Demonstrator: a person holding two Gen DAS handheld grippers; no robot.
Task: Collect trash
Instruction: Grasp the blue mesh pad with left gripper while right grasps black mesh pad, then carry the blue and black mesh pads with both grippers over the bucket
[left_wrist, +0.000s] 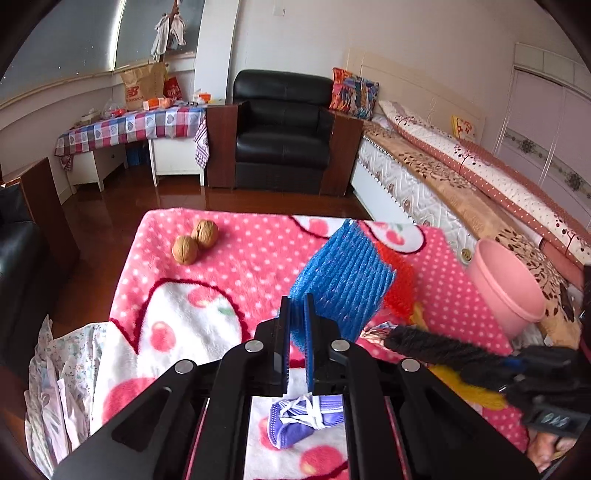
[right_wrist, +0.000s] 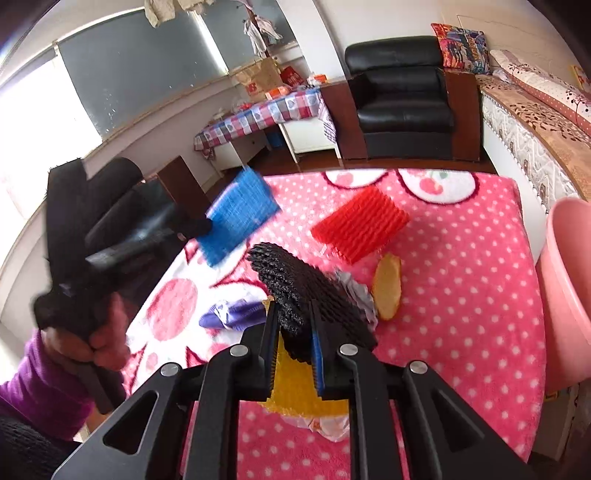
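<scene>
The blue foam net (left_wrist: 341, 280) is pinched by one edge between the jaws of the left gripper (left_wrist: 298, 325), and most of it sticks up and off to the side, past the tips. The black foam net (right_wrist: 306, 295) is pinched the same way in the right gripper (right_wrist: 293, 332), with most of it fanning out ahead of the tips. Both nets look lifted off the pink blanket (right_wrist: 461, 295).

Each net is soft and held only by a thin edge. I think a quick swing could make one slip out and fall back down. The blue one looks blurry in the right wrist view, so it may be wobbling.

The pink bin (left_wrist: 506, 284) sits off to the right of both grippers, at the blanket's edge. It is probably where the trash goes. It looks light, so a bump from a gripper might tip it or push it off.

More trash lies under and ahead of the tools: a red foam net (right_wrist: 360, 225), a yellow one (right_wrist: 295, 391) under the right gripper, a purple wrapper (right_wrist: 232, 314) and a peel-like piece (right_wrist: 387, 288). A floppy net dragged low might knock these about. Two walnuts (left_wrist: 195, 240) far ahead of the left gripper could roll if the blanket gets tugged.
</scene>
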